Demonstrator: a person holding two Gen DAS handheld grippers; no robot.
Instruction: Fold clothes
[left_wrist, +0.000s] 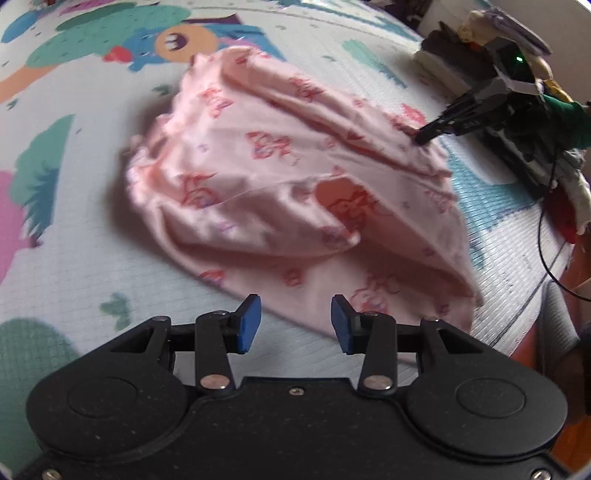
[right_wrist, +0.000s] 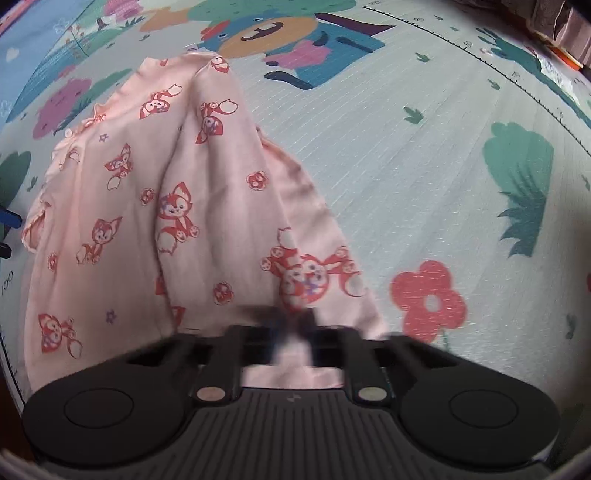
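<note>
Nearest in the left wrist view, the left claw (left_wrist: 295, 321) stood with blue pads (left_wrist: 248, 323) spread wide and nothing between them, hovering just short of the near hem of the pink garment (left_wrist: 295, 184). Straight ahead lay the cloth, heaped and rumpled on the play mat (left_wrist: 74, 258), long axis running from near right to far left. Beyond it, at the far right edge, sat the right claw (left_wrist: 424, 138), tips pressed together into a fold of the pink fabric. Behind that, a stack of other clothes (left_wrist: 461, 48).

From the right wrist view, a closer story: right claw (right_wrist: 291, 325) pinched shut on the pink garment (right_wrist: 177, 192), fabric bunched through the fingers, though blurred there. Cloth draped away toward far left, fox print sharp here, smeared in the other view. Only a blue sliver of the left claw (right_wrist: 9, 219) at the left margin.

Judged: free near hem closest to the left claw, so next grab likely there.
</note>
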